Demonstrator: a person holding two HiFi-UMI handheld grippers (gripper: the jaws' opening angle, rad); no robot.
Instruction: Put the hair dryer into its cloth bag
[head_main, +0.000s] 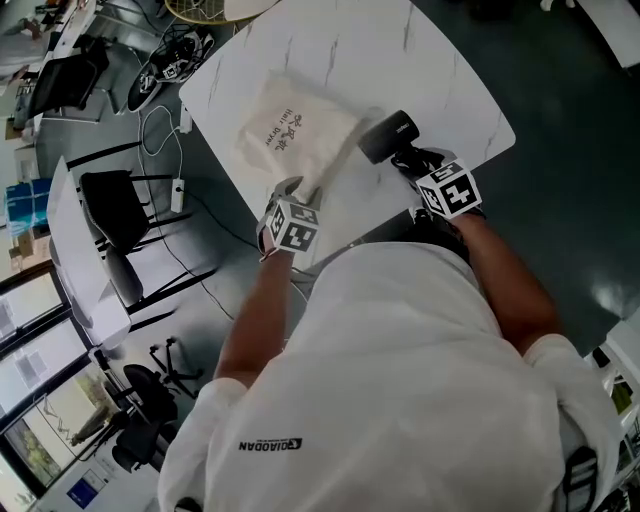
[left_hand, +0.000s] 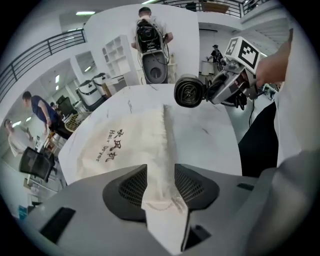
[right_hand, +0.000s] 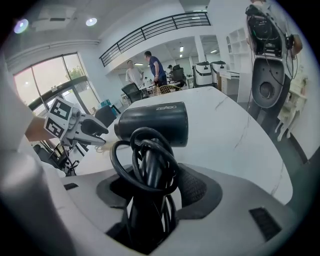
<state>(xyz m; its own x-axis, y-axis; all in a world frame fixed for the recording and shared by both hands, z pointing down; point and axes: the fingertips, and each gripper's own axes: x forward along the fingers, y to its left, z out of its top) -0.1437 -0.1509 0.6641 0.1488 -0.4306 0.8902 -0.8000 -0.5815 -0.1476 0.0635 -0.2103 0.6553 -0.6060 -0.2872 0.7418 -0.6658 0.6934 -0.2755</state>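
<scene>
Jaws apart on the left gripper, pads standing wide. The near edge of the cloth bag runs up between them as a raised fold, not pinched from either side. That bag is cream, lying mostly flat on the white marbled table, with its printed "Hair Dryer" label facing up.

Over to the right gripper, and this one is clamped. Its jaws are closed on the handle of the hair dryer, with the black cord looped round the handle and caught in the same grip. The dark barrel sits level and sideways above the jaws, out over the tabletop. I can't tell whether it touches the surface.

From the head view, the dryer is just beside the bag's right edge, outside it, with the bag's ridge of cloth leading back toward the left gripper at the table's near edge. From the left gripper view, the barrel's round open end faces this way. The two grippers are close together, the bag's fold between them.
</scene>
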